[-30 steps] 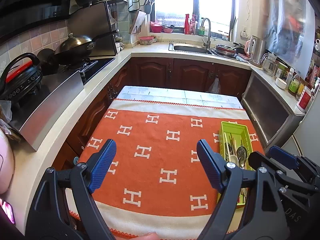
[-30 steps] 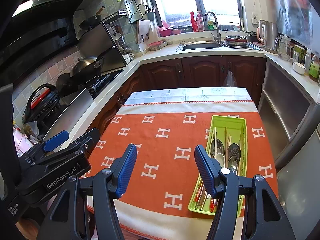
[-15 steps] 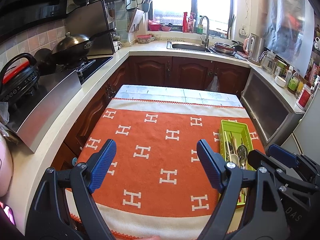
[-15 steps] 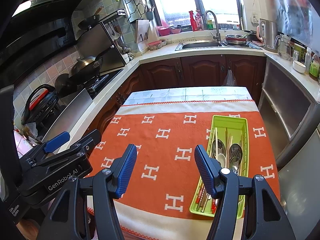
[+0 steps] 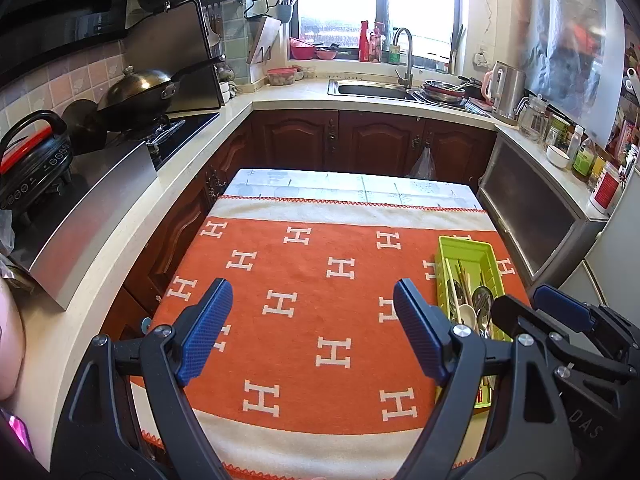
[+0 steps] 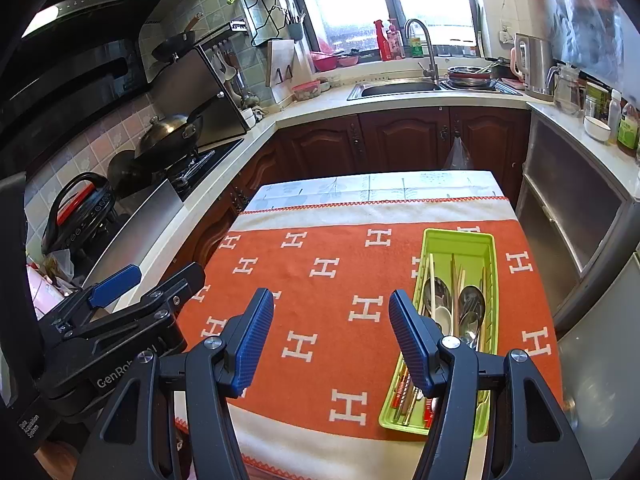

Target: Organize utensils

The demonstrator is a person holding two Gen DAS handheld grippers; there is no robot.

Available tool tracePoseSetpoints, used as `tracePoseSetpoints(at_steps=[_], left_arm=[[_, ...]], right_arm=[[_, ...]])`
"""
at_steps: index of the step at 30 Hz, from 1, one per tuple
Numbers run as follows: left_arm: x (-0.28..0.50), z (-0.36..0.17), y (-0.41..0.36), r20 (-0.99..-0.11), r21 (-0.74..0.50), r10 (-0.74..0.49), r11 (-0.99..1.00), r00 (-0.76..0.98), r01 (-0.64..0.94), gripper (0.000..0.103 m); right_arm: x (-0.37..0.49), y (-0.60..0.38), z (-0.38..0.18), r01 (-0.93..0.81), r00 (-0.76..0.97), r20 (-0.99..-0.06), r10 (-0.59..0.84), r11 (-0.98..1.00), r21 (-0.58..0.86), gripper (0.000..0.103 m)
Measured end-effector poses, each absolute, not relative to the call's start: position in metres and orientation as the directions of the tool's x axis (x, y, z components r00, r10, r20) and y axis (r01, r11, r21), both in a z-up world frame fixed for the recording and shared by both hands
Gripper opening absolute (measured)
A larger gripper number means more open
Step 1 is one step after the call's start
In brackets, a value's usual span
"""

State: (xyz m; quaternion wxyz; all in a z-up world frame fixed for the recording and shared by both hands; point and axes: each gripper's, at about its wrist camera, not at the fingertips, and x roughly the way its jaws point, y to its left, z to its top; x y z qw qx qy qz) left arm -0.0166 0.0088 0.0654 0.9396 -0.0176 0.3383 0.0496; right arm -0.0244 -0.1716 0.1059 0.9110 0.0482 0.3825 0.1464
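With both our left gripper (image 5: 308,330) and right gripper (image 6: 332,338) spread wide and empty, the green utensil tray (image 6: 491,322) lies lower right of frame, long axis running away from us, nearer our right jaws.

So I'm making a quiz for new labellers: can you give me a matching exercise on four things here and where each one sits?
Things:
1. green utensil tray
2. wok
3. electric kettle
4. white spoon

Places:
A. on the stove
B. on the orange cloth
C. inside the tray
D. on the counter right of the sink

Pairs: 1-B, 2-A, 3-D, 4-C
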Motion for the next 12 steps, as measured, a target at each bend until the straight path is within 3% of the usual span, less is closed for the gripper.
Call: tracePoseSetpoints(at_steps=[12], left_arm=[[-0.0160, 0.0657, 0.0088, -0.639, -0.001, 0.077, 0.995, 0.766, -0.101, 0.081]], right_arm=[[-0.0204, -0.1685, 0.1019, -0.223, 0.659, -0.688, 0.303, 0.953, 0.206, 0.061]])
